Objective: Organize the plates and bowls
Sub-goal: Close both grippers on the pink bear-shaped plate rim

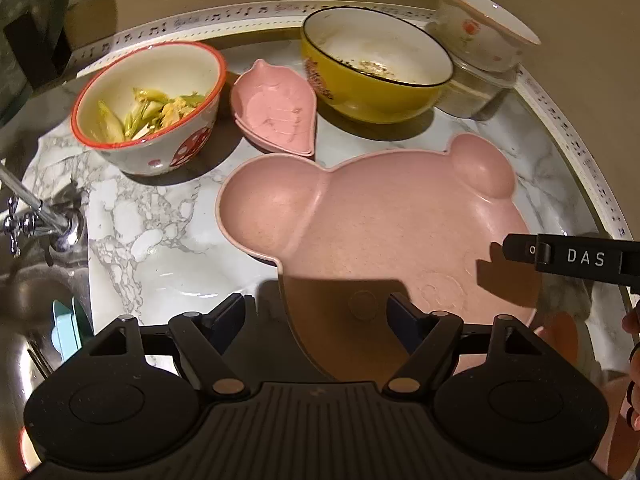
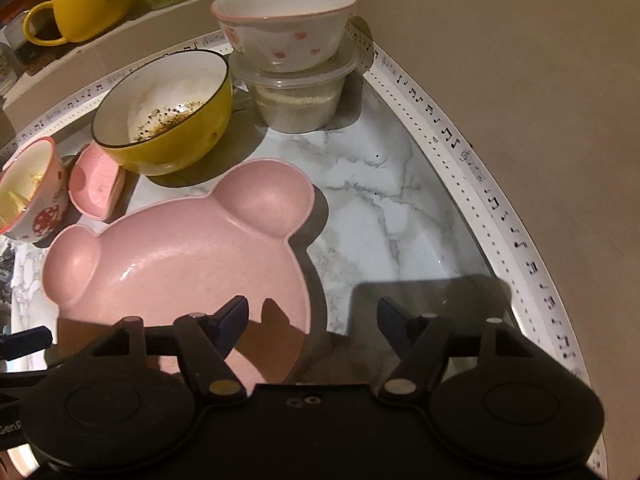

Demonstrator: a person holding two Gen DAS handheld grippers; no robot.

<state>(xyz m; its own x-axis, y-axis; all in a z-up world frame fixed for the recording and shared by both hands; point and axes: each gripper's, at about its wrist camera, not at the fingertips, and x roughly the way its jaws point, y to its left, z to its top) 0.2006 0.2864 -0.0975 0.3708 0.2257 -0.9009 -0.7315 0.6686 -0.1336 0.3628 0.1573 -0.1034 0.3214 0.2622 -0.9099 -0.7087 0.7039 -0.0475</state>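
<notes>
A pink bear-shaped plate [image 1: 380, 220] [image 2: 180, 256] lies on the marble counter. Behind it stand a red-rimmed mushroom bowl with vegetable scraps [image 1: 148, 104] [image 2: 28, 188], small pink leaf-shaped dishes stacked [image 1: 276, 108] [image 2: 96, 184], a dirty yellow bowl [image 1: 376, 64] [image 2: 168, 112], and a white strawberry bowl [image 1: 484, 28] [image 2: 284, 28] on a clear plastic container [image 2: 298, 96]. My left gripper [image 1: 320, 312] is open, straddling the plate's near left edge. My right gripper [image 2: 314, 316] is open over the plate's near right edge; its finger shows in the left wrist view [image 1: 568, 258].
A tap [image 1: 36, 216] and steel sink [image 1: 24, 320] lie to the left. A music-note tape strip [image 2: 500, 200] edges the counter along the beige wall. A yellow mug [image 2: 84, 4] sits on the back ledge. Bare marble [image 2: 384, 200] lies right of the plate.
</notes>
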